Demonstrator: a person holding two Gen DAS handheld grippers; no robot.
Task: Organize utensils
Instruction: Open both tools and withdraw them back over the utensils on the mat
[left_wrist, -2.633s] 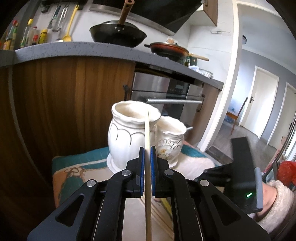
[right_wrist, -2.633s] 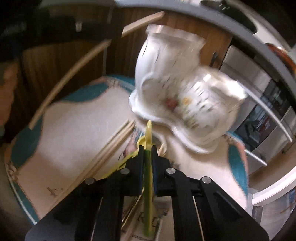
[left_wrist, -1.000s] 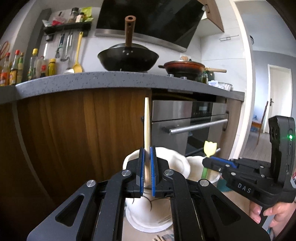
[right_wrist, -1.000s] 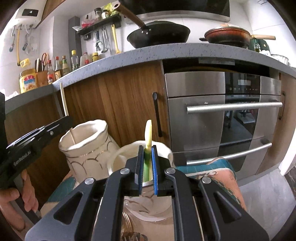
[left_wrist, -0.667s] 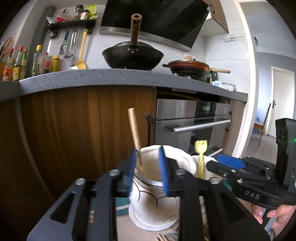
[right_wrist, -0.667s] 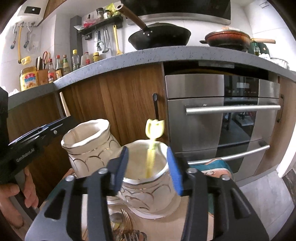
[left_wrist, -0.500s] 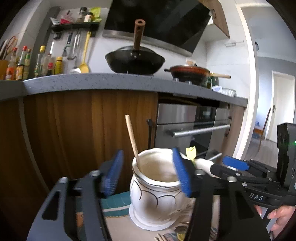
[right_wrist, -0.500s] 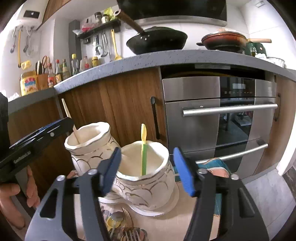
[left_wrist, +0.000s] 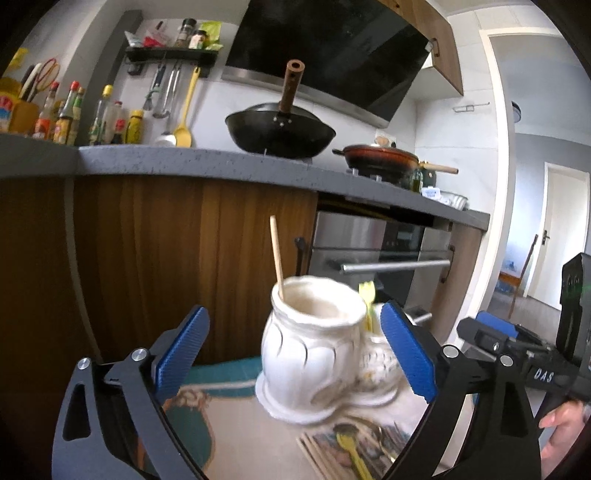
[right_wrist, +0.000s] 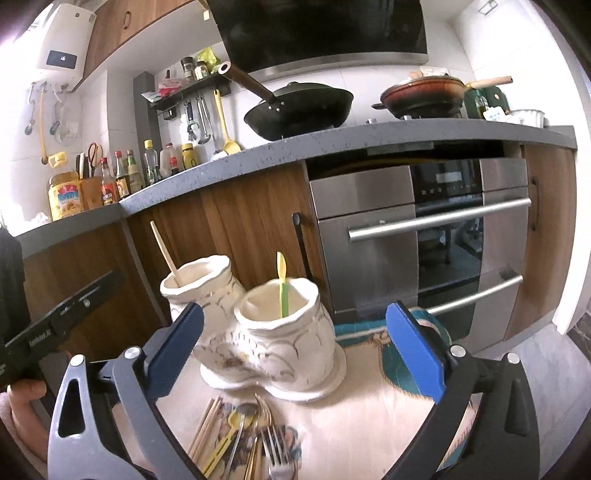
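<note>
**While both jaw sets spread, nothing sits between the pads**

Left gripper (left_wrist: 293, 349): jaws opening, already wide, nothing between the pads. The tall white jar (left_wrist: 312, 350) stands straight ahead, seen through the gap, not touched. A wooden chopstick (left_wrist: 276, 258) stands in it, long axis near vertical, top leaning slightly left, lower end hidden inside the jar.

Right gripper (right_wrist: 293, 343): jaws opening, also wide, nothing gripped. The shorter floral jar (right_wrist: 286, 336) stands just ahead, inside the gap in view but clear of the pads. A green-yellow plastic utensil (right_wrist: 282, 282) stands in it, long axis upright, yellow end up, lower end hidden below the rim. From this view its head type is unreadable; the left wrist view shows small prongs at the top.

Jars touch side by side on one white base (right_wrist: 325, 387), set on a patterned cloth (right_wrist: 369, 413).

Below the right gripper lies a loose pile of utensils (right_wrist: 243, 439): chopsticks, a spoon, forks, a yellow piece, long axes running roughly toward the jars. Near ends are cut off by the frame; the pile overlaps, so no count.

Room: bare cloth to the right of the jars. Wooden cabinet front (right_wrist: 240, 214) close behind them; oven (right_wrist: 424, 236) behind and to the right.

The left wrist view is motion-blurred around the jars.
</note>
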